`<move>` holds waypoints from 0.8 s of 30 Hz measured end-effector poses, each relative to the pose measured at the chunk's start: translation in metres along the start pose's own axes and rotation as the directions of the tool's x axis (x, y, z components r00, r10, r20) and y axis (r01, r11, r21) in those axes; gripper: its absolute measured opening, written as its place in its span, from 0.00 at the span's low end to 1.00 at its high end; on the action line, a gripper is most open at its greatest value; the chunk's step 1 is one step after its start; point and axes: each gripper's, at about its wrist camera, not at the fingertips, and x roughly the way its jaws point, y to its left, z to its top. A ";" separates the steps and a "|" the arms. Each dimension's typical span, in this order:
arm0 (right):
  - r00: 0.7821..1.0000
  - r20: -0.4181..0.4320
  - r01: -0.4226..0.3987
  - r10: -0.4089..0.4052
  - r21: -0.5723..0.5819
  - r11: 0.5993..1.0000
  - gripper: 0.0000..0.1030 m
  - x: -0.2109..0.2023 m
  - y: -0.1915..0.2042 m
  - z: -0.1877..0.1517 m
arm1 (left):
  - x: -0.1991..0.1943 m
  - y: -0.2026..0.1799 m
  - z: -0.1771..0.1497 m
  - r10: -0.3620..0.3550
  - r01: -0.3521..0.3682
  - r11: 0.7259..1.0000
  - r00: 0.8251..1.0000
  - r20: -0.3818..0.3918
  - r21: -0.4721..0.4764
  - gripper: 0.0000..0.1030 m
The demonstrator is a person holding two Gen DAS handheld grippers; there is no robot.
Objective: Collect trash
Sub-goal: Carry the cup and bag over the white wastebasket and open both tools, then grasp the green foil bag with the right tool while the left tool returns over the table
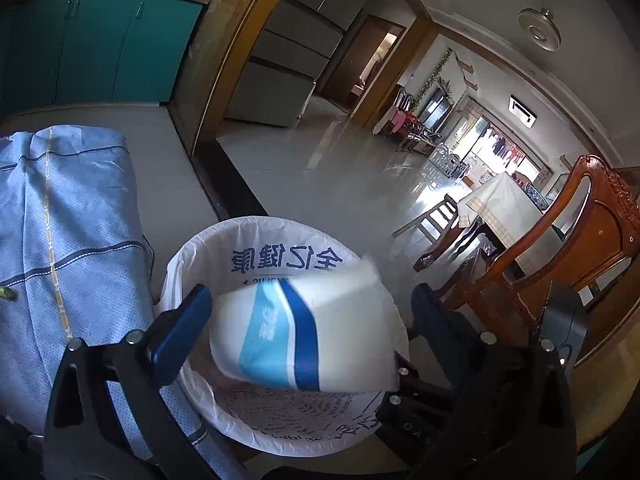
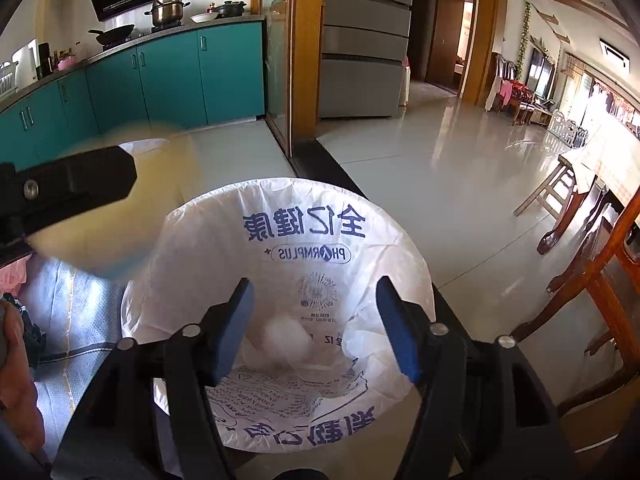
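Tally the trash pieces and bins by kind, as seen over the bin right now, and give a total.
White-and-blue carton, between the open left claw's fingers over the bin: 1
White crumpled wad inside the bin: 1
Bin with printed white liner: 1
Total: 3

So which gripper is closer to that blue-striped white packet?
Left. The packet is between the open fingers of the left gripper; the right gripper hangs apart, over the lined bin.

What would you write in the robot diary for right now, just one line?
step: dropping trash | left tool: open, white-and-blue packet between its fingers, over lined bin | right tool: open, empty, over bin | white wad inside bin
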 end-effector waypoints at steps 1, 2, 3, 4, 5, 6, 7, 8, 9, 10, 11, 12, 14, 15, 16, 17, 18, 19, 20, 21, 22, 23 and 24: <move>1.000 0.004 0.003 -0.003 0.000 1.000 0.65 0.000 0.002 0.001 | -0.002 0.001 0.001 0.001 -0.001 1.000 1.000 -0.002 -0.011 0.97; 1.000 0.006 0.006 -0.006 0.001 1.000 0.65 -0.001 0.002 0.001 | -0.007 0.000 -0.002 -0.001 0.001 1.000 1.000 -0.003 -0.017 0.97; 1.000 0.008 0.011 -0.011 0.002 1.000 0.66 -0.001 0.002 0.001 | -0.010 0.001 -0.002 0.005 -0.005 1.000 1.000 -0.004 -0.019 0.97; 1.000 0.009 0.013 -0.013 0.004 1.000 0.66 -0.002 0.001 0.001 | -0.014 0.001 -0.001 0.018 -0.018 1.000 1.000 -0.002 -0.018 0.97; 1.000 0.010 0.012 -0.012 0.006 1.000 0.66 -0.002 0.000 0.001 | -0.022 0.002 0.000 0.041 -0.041 0.999 0.999 0.009 -0.007 0.97; 1.000 0.013 0.010 -0.010 0.009 1.000 0.66 -0.003 0.000 0.001 | -0.035 -0.002 -0.002 0.058 -0.058 0.998 0.998 0.022 0.005 0.97; 1.000 0.021 0.006 -0.006 0.009 1.000 0.66 -0.004 0.001 0.001 | -0.046 -0.002 -0.003 0.082 -0.083 0.996 0.996 0.043 0.023 0.97; 0.999 0.036 -0.002 0.002 0.006 1.000 0.66 -0.007 0.002 0.002 | -0.062 -0.001 -0.004 0.127 -0.131 0.990 0.989 0.073 0.052 0.97; 0.998 0.053 -0.016 0.016 0.000 1.000 0.66 -0.011 0.004 0.002 | -0.077 0.000 -0.004 0.187 -0.195 0.977 0.978 0.096 0.083 0.97; 0.996 0.079 -0.040 0.041 -0.014 0.999 0.66 -0.016 0.009 0.003 | -0.094 0.001 -0.004 0.254 -0.269 0.956 0.959 0.127 0.114 0.97; 0.993 0.098 -0.063 0.066 -0.029 0.998 0.66 -0.021 0.013 0.004 | -0.110 0.004 -0.005 0.294 -0.316 0.939 0.942 0.162 0.134 0.97; 0.986 0.125 -0.103 0.110 -0.056 0.993 0.66 -0.028 0.020 0.003 | -0.130 0.009 -0.006 0.334 -0.368 0.918 0.918 0.213 0.149 0.97; 0.963 0.162 -0.200 0.217 -0.114 0.973 0.66 -0.043 0.036 0.002 | -0.167 0.021 -0.010 0.410 -0.468 0.872 0.859 0.306 0.144 0.97; 0.939 0.175 -0.272 0.297 -0.152 0.950 0.69 -0.052 0.046 0.000 | -0.184 0.031 -0.013 0.446 -0.513 0.849 0.825 0.346 0.129 0.97; 0.920 0.179 -0.317 0.349 -0.181 0.931 0.72 -0.058 0.054 -0.001 | -0.202 0.043 -0.017 0.482 -0.553 0.826 0.790 0.378 0.104 0.97; 0.893 0.180 -0.370 0.413 -0.228 0.901 0.74 -0.066 0.068 -0.004 | -0.214 0.052 -0.021 0.508 -0.581 0.810 0.763 0.399 0.079 0.97; 0.872 0.170 -0.406 0.459 -0.271 0.873 0.74 -0.071 0.082 -0.007 | -0.227 0.063 -0.025 0.537 -0.607 0.793 0.735 0.414 0.048 0.97; 0.854 0.145 -0.439 0.499 -0.313 0.842 0.74 -0.074 0.098 -0.011 | -0.236 0.072 -0.028 0.551 -0.615 0.788 0.726 0.411 0.031 0.97; 0.842 0.118 -0.462 0.526 -0.343 0.818 0.74 -0.075 0.112 -0.014 | -0.245 0.084 -0.032 0.546 -0.602 0.798 0.742 0.389 0.026 0.97; 0.833 0.092 -0.480 0.545 -0.368 0.796 0.74 -0.074 0.125 -0.017 | -0.252 0.098 -0.038 0.522 -0.569 0.822 0.776 0.354 0.036 0.97; 0.820 0.048 -0.505 0.570 -0.406 0.762 0.74 -0.074 0.145 -0.023 | -0.256 0.105 -0.040 0.503 -0.547 0.836 0.799 0.329 0.049 0.97; 0.810 0.021 -0.520 0.585 -0.434 0.736 0.74 -0.074 0.157 -0.027 | -0.260 0.115 -0.046 0.485 -0.527 0.847 0.821 0.300 0.073 0.97; 0.799 -0.003 -0.533 0.601 -0.465 0.707 0.74 -0.076 0.168 -0.031 | -0.262 0.119 -0.052 0.475 -0.519 0.849 0.833 0.283 0.101 0.97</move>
